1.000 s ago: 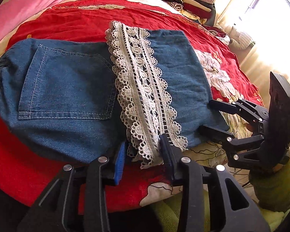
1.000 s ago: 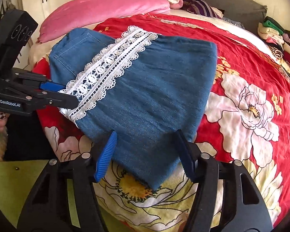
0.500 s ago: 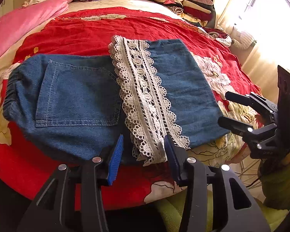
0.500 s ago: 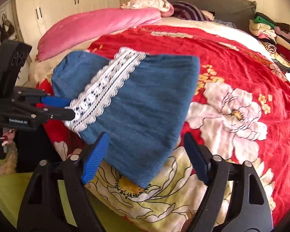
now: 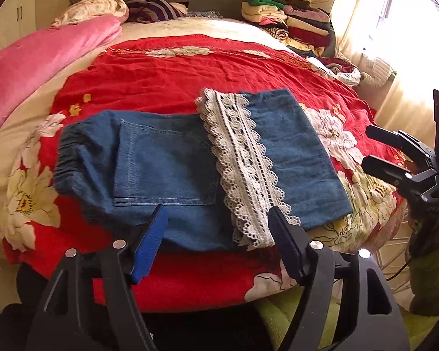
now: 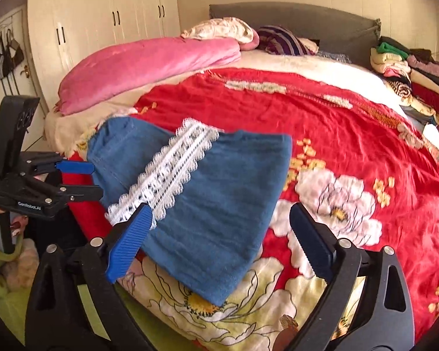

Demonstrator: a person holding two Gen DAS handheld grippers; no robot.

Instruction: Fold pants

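Pants: denim pants (image 5: 166, 169) lie folded on the bed, lace-trimmed hem (image 5: 243, 169) laid across the seat, back pocket up, near the foot edge.
Left gripper (image 5: 216, 239): jaws wide apart, holding nothing, just off the bed edge.
Right gripper (image 6: 219, 237): jaws wide apart, empty, near the folded end.
Surface: red floral bedspread (image 5: 172, 70), creased.
Room: pink quilt (image 6: 149, 61) along the side; stacked clothes (image 5: 289, 20) by the grey headboard (image 6: 295, 20); cream wardrobe (image 6: 102, 26); bright window curtain (image 5: 363, 23).
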